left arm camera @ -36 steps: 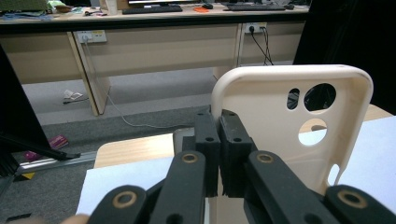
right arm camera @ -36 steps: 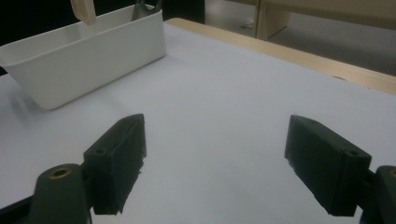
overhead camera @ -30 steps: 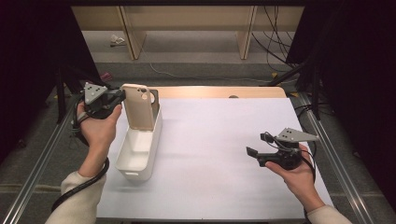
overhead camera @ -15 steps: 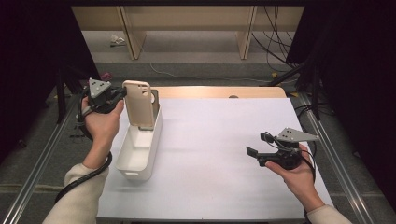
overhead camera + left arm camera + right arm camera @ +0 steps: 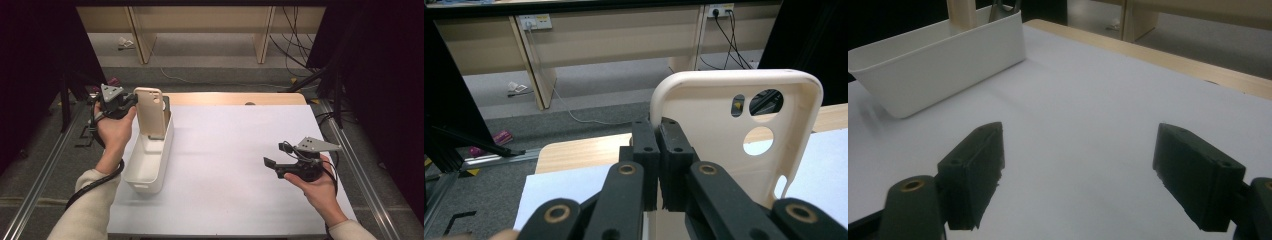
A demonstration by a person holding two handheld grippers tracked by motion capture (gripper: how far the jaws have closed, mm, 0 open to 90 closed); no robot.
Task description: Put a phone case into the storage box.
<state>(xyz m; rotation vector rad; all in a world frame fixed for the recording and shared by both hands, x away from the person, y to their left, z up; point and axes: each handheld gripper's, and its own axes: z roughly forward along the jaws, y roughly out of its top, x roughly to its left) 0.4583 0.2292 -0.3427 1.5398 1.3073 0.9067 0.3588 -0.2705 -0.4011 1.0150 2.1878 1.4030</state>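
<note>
A cream phone case [image 5: 150,112] stands upright at the far end of a white oblong bin [image 5: 150,170]. My left gripper [image 5: 134,102] is shut on the case's left edge, level with its upper half. In the left gripper view the two black jaws [image 5: 659,145] meet on the case's rim [image 5: 734,145], and its camera holes face me. My right gripper [image 5: 270,165] is open over the white mat at the right, held low, with nothing between its jaws [image 5: 1098,170]. From there the bin [image 5: 938,55] lies ahead to the left, with the case [image 5: 962,12] rising from it.
A dark flat item [image 5: 166,107] stands just behind the case at the bin's far end. The white mat [image 5: 235,150] covers the wooden table [image 5: 235,98]. Metal rails [image 5: 50,165] run along both sides. Desk legs and cables lie on the floor beyond.
My left hand and gripper have shifted a little toward the table's far edge while keeping hold of the case, which stays upright in the bin. The right hand has not moved.
</note>
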